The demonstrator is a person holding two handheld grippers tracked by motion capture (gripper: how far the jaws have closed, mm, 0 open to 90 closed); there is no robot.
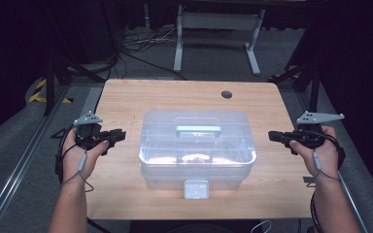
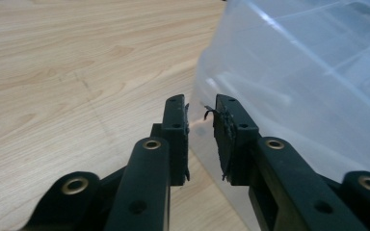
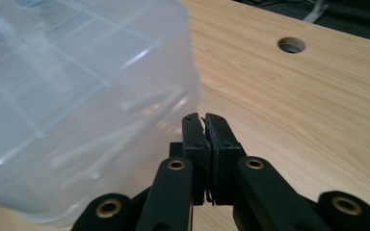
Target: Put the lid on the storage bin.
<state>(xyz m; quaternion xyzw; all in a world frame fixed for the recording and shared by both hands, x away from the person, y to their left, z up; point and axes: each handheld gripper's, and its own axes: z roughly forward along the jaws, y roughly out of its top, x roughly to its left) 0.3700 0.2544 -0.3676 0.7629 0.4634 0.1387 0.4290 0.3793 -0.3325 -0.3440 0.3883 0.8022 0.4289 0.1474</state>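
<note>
Centred on the counter [image 1: 126, 97] sits the latched clear storage box [image 1: 197, 148]; I flank it, left gripper [image 2: 201, 126] jaws slightly parted and empty, right gripper [image 3: 204, 126] jaws pressed together — approach step, probably the front latch [image 1: 196, 189] next.

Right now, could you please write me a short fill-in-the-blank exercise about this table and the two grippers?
1. The clear plastic box stands on a table made of ____.
2. The fingers of the right gripper are ____, with nothing between them.
3. The left gripper has its fingers slightly ____, with nothing held.
4. The handle sits on the box's ____.

Missing words: wood; shut; open; lid
</note>
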